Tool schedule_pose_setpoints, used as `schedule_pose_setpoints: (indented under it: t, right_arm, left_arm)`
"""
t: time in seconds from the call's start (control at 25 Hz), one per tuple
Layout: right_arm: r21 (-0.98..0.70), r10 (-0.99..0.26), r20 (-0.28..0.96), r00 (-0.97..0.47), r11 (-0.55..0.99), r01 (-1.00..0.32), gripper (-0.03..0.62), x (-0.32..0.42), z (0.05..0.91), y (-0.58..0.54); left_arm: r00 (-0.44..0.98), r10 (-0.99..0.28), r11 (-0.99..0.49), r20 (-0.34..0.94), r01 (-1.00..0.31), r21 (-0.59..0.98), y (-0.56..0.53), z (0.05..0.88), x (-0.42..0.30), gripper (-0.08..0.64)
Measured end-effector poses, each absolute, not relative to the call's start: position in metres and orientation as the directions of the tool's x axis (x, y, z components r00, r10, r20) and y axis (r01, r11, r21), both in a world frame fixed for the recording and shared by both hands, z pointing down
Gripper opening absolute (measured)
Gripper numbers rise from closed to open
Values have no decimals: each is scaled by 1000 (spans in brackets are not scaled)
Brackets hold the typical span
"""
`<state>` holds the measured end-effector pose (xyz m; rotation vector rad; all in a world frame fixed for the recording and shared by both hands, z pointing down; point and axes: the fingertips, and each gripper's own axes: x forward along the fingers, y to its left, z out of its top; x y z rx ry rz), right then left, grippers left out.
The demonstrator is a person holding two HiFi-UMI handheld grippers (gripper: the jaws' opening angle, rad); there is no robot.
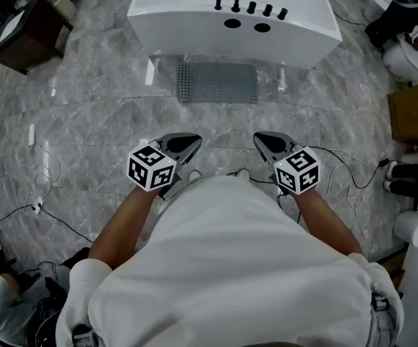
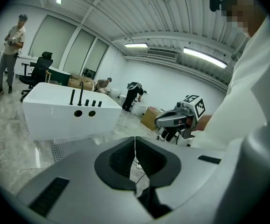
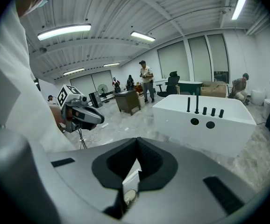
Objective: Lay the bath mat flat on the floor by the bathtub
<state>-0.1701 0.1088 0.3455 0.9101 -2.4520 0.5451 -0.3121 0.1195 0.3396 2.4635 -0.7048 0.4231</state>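
Head view: I hold my left gripper (image 1: pixel 187 144) and right gripper (image 1: pixel 265 143) side by side before my waist, both jaws pressed together on nothing. Ahead of them the grey bath mat (image 1: pixel 216 83) lies flat just beside the white bathtub (image 1: pixel 231 27); cables (image 1: pixel 353 173) trail to the right.

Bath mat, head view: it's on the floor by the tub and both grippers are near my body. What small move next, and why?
Probably none on the mat: just step back and stop. The bath mat already looks flat on the floor beside the bathtub, and the left gripper and right gripper are both shut on nothing.
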Motion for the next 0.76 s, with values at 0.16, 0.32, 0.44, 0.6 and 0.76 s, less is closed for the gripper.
schedule_pose_setpoints:
  t: [0.16,0.32,0.44,0.6,0.76]
  right_arm:
    - [-196,-496,555,-668,702,-684,9,-202,351,110]
    - [-197,-499,564,-658,692,-694,9,-224,362,116]
    - [-193,-492,576,-653,695,-693,9,-237,366,120]
    - [-183,-481,590,-649,702,-688,8,-250,369,122]
    - [-173,-487,588,-646,704,-689,9,-261,369,107]
  left_arm:
    - [815,-398,-710,422,-565,421,122,347,-345,20]
    - [813,-408,-691,416,-572,442,128,359,-373,20]
    - [815,-410,-689,410,-571,446,129,364,-387,20]
    - [815,-417,-684,402,-573,451,125,371,-401,20]
    - [814,-429,-672,392,-578,463,108,378,-413,20]
